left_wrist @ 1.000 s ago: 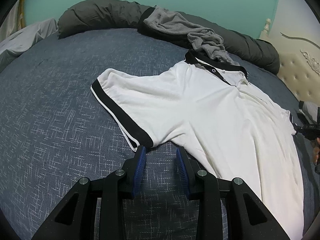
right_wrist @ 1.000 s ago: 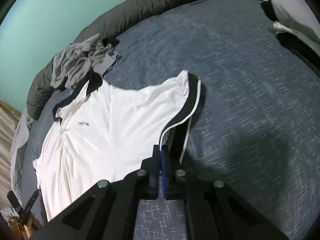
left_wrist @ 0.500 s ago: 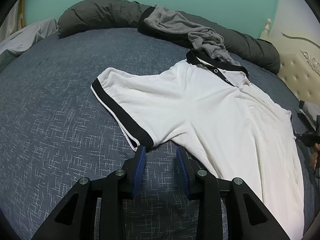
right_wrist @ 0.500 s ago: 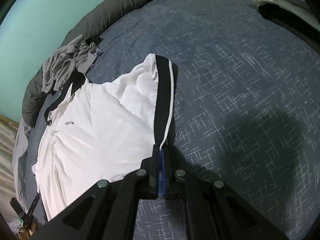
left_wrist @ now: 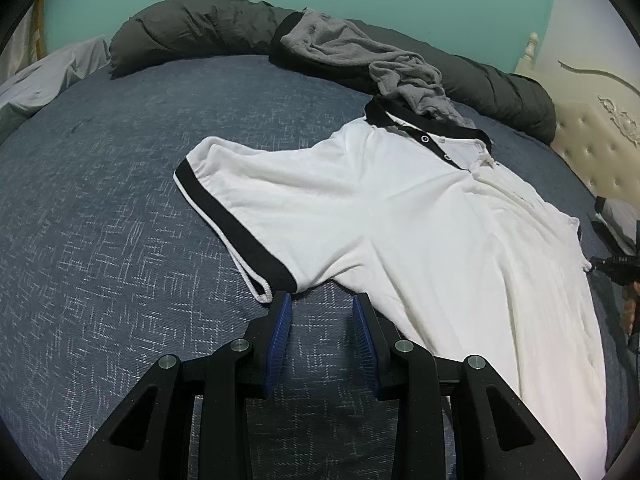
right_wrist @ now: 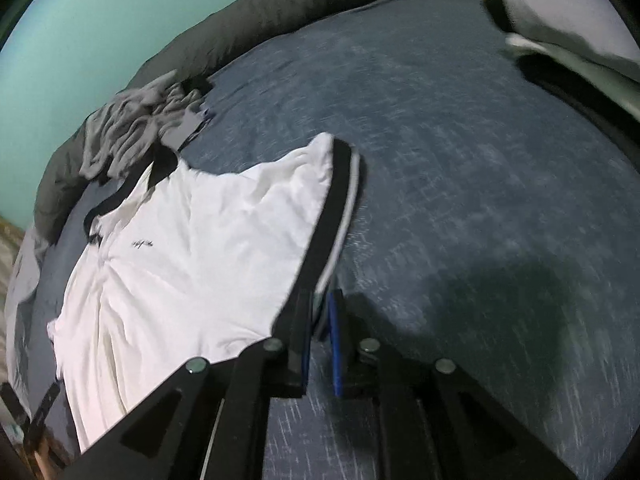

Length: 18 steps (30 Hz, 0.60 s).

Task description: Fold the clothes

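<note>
Behind the bed the wall is teal, and a dark grey rolled duvet (left_wrist: 208,28) runs along the far edge of the blue-grey bedspread (left_wrist: 100,220). A crumpled grey garment (left_wrist: 404,76) lies against that roll, just beyond the collar of the white polo shirt (left_wrist: 420,232) that I am working on.

The shirt lies face up and mostly flat in the middle of the bed. Its long axis runs from the black collar (left_wrist: 424,126), which points toward the duvet and wall, down to the hem nearest me. In my left view one short sleeve spreads out to the left, ending in a black cuff band (left_wrist: 236,224); in my right view the other sleeve, with its black band (right_wrist: 328,224), stretches toward my right tool.

My left tool (left_wrist: 322,304) sits low over the bedspread with its blue-padded fingers (left_wrist: 278,328) apart. The tip of one finger is just beside the lower corner of the left cuff; nothing is between the pads.

My right tool (right_wrist: 320,308) has its fingers drawn nearly together, with the lower corner of the right cuff reaching into the narrow gap. This view is blurred, so I cannot tell whether the fabric is truly pinched. A small dark logo (right_wrist: 143,244) shows on the chest.
</note>
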Available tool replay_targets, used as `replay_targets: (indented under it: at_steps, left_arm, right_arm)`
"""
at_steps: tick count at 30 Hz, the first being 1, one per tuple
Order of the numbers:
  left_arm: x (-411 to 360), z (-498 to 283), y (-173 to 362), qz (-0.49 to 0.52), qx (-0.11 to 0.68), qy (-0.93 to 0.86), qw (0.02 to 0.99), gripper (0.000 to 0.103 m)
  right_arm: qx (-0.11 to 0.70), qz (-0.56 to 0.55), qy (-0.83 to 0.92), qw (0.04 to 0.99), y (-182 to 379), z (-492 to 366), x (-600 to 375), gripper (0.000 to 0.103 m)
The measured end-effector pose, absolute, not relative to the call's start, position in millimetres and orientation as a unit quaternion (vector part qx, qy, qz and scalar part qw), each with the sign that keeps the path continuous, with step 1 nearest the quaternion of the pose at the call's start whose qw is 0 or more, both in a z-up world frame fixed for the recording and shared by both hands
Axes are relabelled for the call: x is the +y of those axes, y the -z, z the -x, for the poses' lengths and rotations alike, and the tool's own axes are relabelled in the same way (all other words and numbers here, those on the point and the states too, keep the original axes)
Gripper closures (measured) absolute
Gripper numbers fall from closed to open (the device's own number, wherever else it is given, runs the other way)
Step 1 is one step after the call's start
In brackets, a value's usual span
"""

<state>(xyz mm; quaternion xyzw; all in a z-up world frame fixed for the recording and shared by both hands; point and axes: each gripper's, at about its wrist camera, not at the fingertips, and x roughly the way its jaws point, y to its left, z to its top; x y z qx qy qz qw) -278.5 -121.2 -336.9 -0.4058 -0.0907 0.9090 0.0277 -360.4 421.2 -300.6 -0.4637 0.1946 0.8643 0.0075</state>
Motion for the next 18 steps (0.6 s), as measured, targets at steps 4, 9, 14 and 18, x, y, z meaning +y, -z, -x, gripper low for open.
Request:
replay_targets:
  at_steps: [4,9,14,18]
  left_arm:
    - [-112,271,328,0.418,-0.086,-0.903,0.044,0.068]
    - [-95,250,314,0.447,-0.094,-0.887,0.073,0.066]
    - [-78,218,305,0.478,-0.113,-0.865,0.108,0.048]
    - [-65,190,302,0.493,-0.12,-0.854,0.117,0.048]
  right_arm:
    - [0.19,0.466,-0.864,-0.015,282,337,411,0.092]
    - [0.158,0.49,-0.853,-0.08,262,291,382,0.074]
    - [0.146,0.515,-0.835,-0.129,256,250,348,0.072]
    - [0.134,0.524,-0.825,-0.161,250,215,322,0.065]
